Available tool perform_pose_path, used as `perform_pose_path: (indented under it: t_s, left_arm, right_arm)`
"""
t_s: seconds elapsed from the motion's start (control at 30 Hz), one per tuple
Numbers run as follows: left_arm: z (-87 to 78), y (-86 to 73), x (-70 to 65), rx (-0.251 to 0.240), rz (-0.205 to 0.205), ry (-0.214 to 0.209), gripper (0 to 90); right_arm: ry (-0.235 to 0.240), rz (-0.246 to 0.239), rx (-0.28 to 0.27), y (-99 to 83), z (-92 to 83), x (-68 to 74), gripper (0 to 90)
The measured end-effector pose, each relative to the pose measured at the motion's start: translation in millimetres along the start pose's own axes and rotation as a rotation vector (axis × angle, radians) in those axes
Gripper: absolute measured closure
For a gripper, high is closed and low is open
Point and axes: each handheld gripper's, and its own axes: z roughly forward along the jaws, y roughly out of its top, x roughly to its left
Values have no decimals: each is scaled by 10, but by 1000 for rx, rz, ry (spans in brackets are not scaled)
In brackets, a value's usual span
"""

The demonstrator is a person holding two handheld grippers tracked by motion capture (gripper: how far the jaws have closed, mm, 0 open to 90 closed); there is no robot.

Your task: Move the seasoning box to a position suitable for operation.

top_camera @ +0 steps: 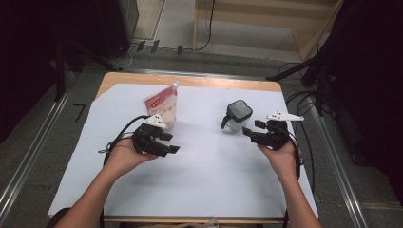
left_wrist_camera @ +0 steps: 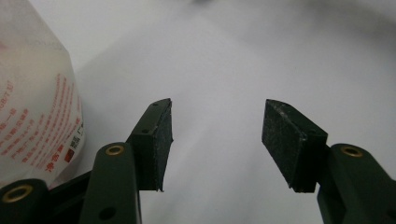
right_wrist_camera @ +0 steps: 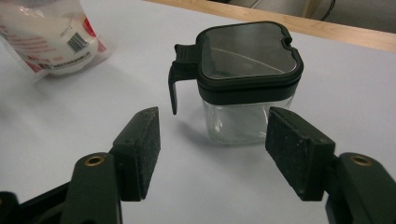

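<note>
A white pouch with red print (top_camera: 163, 107) stands on the white sheet at the left, seen close up as the pouch (left_wrist_camera: 35, 102) and farther off as the pouch (right_wrist_camera: 51, 35). A clear square jar with a black lid and handle (top_camera: 237, 115) stands right of centre; the jar (right_wrist_camera: 245, 84) sits just beyond my right jaws. My left gripper (top_camera: 168, 142) is open, just in front of the pouch, nothing between its jaws (left_wrist_camera: 217, 140). My right gripper (top_camera: 252, 128) is open beside the jar, holding nothing (right_wrist_camera: 212, 144).
The white sheet (top_camera: 199, 171) covers a wooden table (top_camera: 223, 84) whose far edge shows. Cables trail from both grippers. Dark stands and cables sit on the floor around the table.
</note>
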Motion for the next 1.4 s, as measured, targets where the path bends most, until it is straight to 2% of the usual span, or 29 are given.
perform_pose_path:
  t_s: [0.07,0.13,0.17,0.2,0.23,0.4,0.43,0.47,0.57,0.67,0.7,0.8,0.83,0.93,1.0,1.23,1.3,1.4]
  left_arm:
    - [-5,-1,6,3,2,-5,439]
    - [-29,0,-7,-13,-17,-38,430]
    - [-29,0,-7,-13,-17,-38,425]
    - [-48,6,-23,-24,-15,-50,425]
    - [-69,21,-67,-39,5,-58,421]
    - [-55,34,-104,-16,34,-45,415]
    - [-52,31,-109,-10,35,-44,415]
    - [-49,28,-109,-6,38,-42,416]
    - [-56,27,-100,-11,28,-46,416]
    - [-62,25,-89,-13,30,-45,416]
    - [-65,26,-87,-8,30,-40,417]
    - [-50,19,-90,-5,28,-31,416]
    - [-50,19,-93,0,34,-28,416]
    - [-52,25,-105,-1,43,-30,416]
    - [-47,25,-117,4,47,-35,415]
    - [-45,23,-131,4,47,-30,415]
    - [-49,19,-130,5,49,-32,415]
    - [-40,11,-129,9,44,-31,415]
  right_arm:
    - [0,-6,7,1,16,0,343]
    - [-4,-7,34,10,83,-8,322]
    - [-16,-3,42,17,99,-14,309]
    - [-16,-3,42,17,99,-14,309]
    - [-24,-2,37,27,124,-29,280]
    - [-23,4,16,23,177,-100,228]
    - [-10,33,37,31,206,-143,219]
    - [-21,46,44,40,225,-162,185]
    - [-29,63,31,66,264,-191,134]
    - [-26,36,27,65,295,-206,92]
    - [-54,16,38,56,342,-212,23]
    - [-47,14,48,43,388,-232,12]
    - [-29,16,49,38,411,-253,8]
    - [-30,23,45,35,487,-281,0]
    - [-39,7,57,33,575,-283,0]
    - [-46,-10,69,27,716,-264,0]
    - [-74,-31,71,51,749,-240,0]
    - [-58,-23,70,65,792,-254,0]
